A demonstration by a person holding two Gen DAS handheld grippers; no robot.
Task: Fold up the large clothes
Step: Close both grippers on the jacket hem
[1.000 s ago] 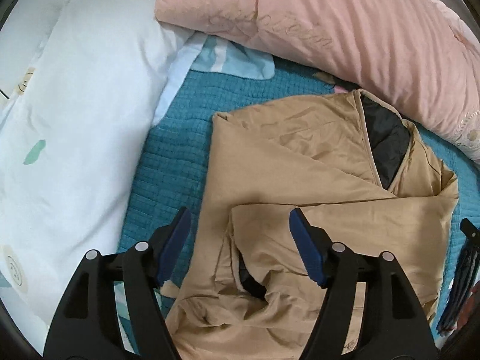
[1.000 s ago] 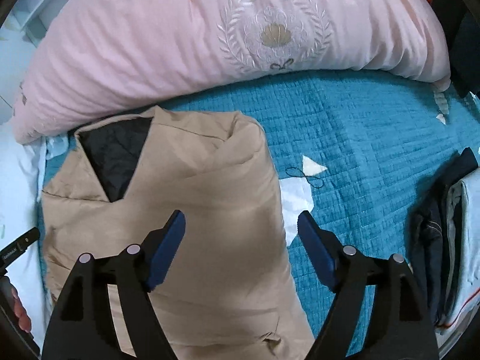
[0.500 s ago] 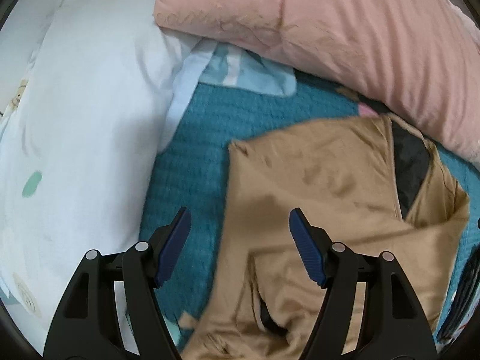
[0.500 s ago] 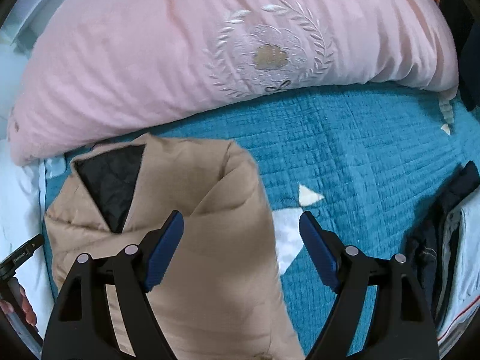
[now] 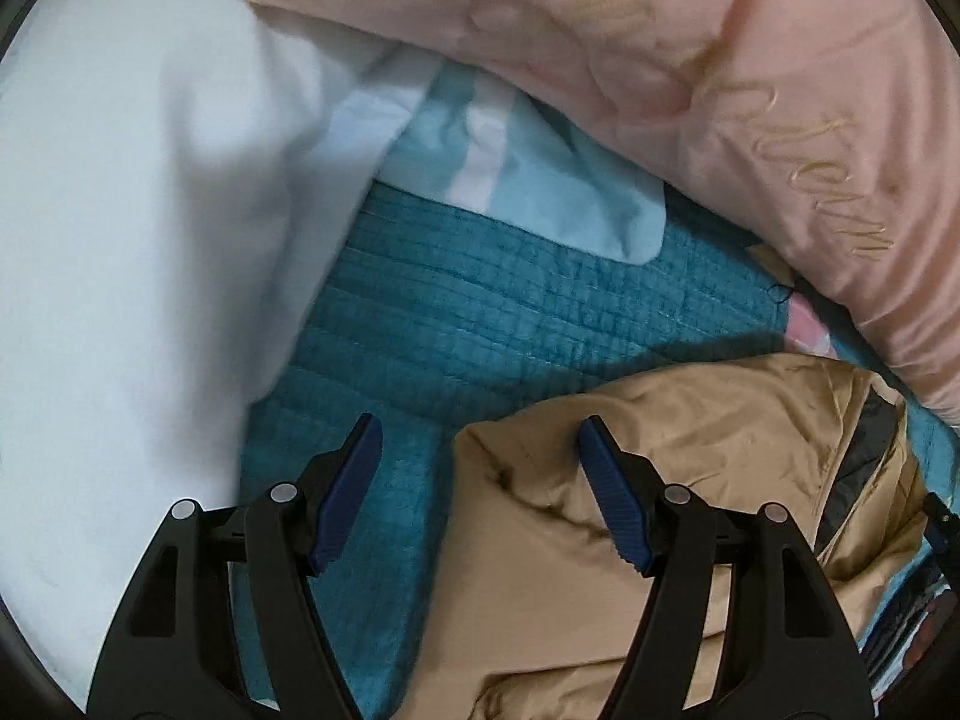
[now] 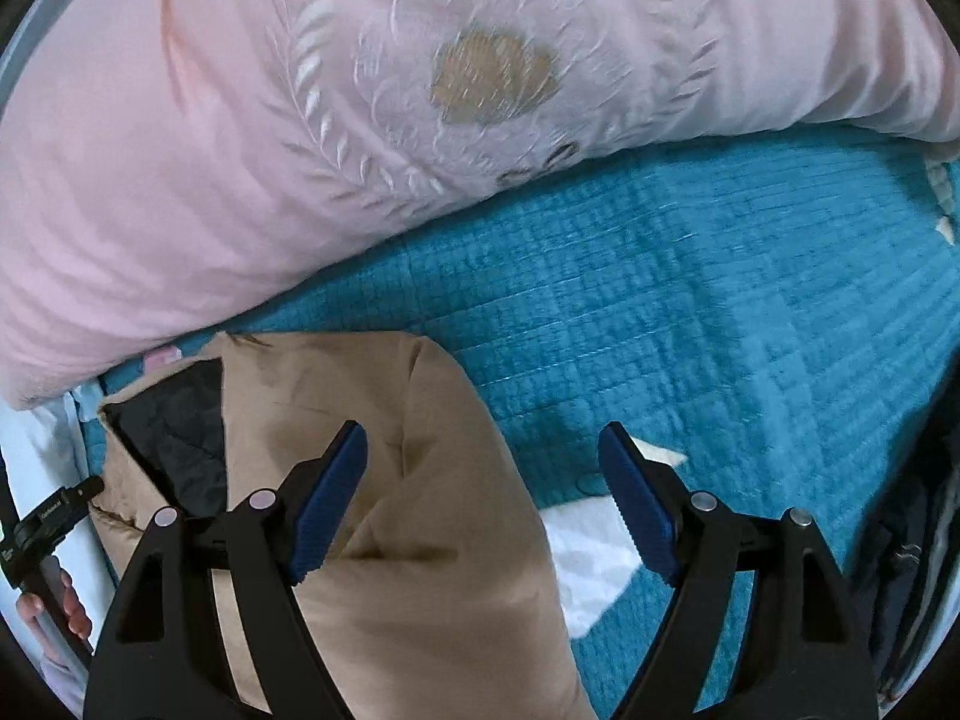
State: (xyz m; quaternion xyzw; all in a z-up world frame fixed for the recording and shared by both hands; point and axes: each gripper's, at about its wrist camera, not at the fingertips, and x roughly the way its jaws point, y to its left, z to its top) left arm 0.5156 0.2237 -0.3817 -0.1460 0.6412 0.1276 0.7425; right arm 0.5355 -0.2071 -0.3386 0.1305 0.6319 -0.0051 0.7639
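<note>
A tan padded jacket (image 5: 690,480) with a black lining (image 6: 180,420) lies partly folded on a teal quilted bedspread (image 5: 510,330). My left gripper (image 5: 480,438) hangs open over the jacket's far left corner, its right pad above the tan cloth, its left pad above the quilt. In the right wrist view the jacket (image 6: 408,510) fills the lower left. My right gripper (image 6: 483,444) stands open over the jacket's far right edge, left pad over the cloth, right pad over the quilt (image 6: 720,312). Neither gripper holds anything.
A large pink duvet (image 6: 300,120) lies bunched along the far side, close to the jacket's top edge. A white pillow (image 5: 132,240) sits at the left. Dark folded clothes (image 6: 918,570) lie at the right. A hand (image 6: 54,618) holding the other gripper shows at the lower left.
Both grippers have moved toward the jacket's far edge and lower, so the pink duvet and quilt loom larger. The jaws stayed open. The jacket has not moved.
</note>
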